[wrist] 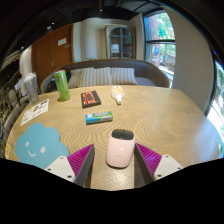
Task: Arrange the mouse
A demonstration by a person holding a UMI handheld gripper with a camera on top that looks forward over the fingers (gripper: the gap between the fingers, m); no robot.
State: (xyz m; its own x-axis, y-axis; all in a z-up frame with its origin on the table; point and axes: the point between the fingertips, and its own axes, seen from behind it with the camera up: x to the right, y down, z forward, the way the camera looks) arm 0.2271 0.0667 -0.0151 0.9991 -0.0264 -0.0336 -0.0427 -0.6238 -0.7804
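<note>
A pale pink computer mouse (120,148) lies on the round wooden table (160,115), between my two fingers, with a gap at each side. My gripper (114,160) is open, its magenta pads (81,158) flanking the mouse without touching it. The mouse rests on the table by itself.
A light blue cloud-shaped mat (41,143) lies just left of the fingers. Beyond are a teal box (98,118), a dark remote-like item (91,98), a green bottle (62,85), a white object (118,96) and papers (33,111). A sofa (105,75) stands past the table.
</note>
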